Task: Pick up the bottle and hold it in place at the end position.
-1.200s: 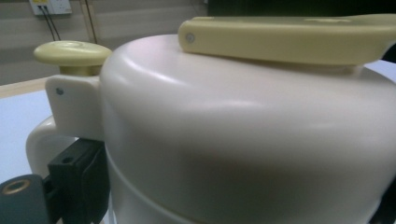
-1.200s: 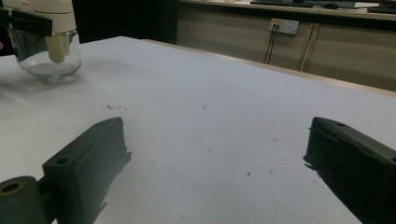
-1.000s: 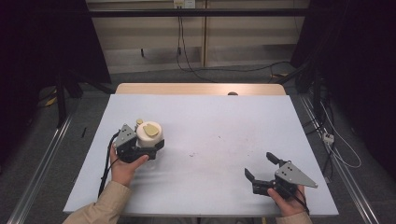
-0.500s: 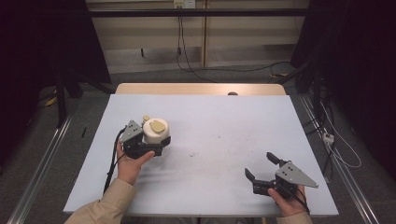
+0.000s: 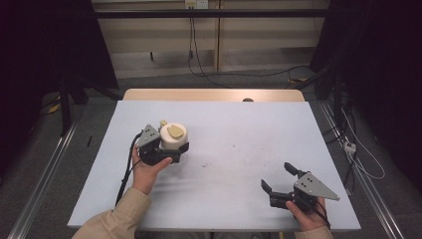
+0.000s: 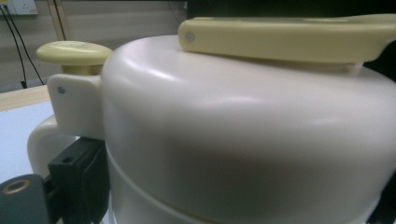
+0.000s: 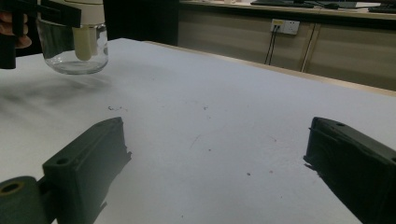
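Cream-lidded jar (image 5: 172,138) pinched in left gripper (image 5: 166,149) (raised off desk (image 5: 239,129)), near left edge, right gripper (image 5: 279,183) spread, well apart.

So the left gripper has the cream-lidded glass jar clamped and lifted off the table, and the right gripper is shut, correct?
Not quite: the right gripper is open, its jaws standing wide apart in the right gripper view. The rest holds: the left gripper clamps the jar, raised above the table.
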Tool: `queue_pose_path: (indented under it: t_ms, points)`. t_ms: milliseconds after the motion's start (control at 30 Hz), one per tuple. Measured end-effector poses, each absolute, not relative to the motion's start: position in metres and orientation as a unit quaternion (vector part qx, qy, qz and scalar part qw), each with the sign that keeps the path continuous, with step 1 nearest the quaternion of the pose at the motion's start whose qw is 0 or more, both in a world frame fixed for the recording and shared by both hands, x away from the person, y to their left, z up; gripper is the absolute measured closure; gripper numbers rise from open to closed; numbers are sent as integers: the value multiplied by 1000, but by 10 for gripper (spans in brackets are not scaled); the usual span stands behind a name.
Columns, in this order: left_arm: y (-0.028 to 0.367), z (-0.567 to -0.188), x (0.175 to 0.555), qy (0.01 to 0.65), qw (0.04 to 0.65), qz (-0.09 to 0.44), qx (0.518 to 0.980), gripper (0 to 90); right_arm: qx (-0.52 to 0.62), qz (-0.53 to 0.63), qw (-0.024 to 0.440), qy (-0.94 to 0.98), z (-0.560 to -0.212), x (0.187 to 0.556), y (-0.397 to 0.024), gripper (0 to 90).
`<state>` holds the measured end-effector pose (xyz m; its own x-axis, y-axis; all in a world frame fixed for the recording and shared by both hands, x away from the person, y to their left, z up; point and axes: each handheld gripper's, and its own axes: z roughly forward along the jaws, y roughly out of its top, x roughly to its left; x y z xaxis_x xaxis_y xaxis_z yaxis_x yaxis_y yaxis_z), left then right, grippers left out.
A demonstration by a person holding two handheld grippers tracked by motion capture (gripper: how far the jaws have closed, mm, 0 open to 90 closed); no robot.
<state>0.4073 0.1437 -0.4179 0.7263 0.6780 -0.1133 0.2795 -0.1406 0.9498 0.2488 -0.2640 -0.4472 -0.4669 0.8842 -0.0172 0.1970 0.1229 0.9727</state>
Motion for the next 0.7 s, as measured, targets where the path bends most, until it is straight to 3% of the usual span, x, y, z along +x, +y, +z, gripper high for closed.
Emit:
queue_pose_path:
  t_ms: [700]
  points:
    - [115, -418, 416, 315, 572, 158, 741, 63, 401, 529, 326, 673, -447, 249, -265, 46]
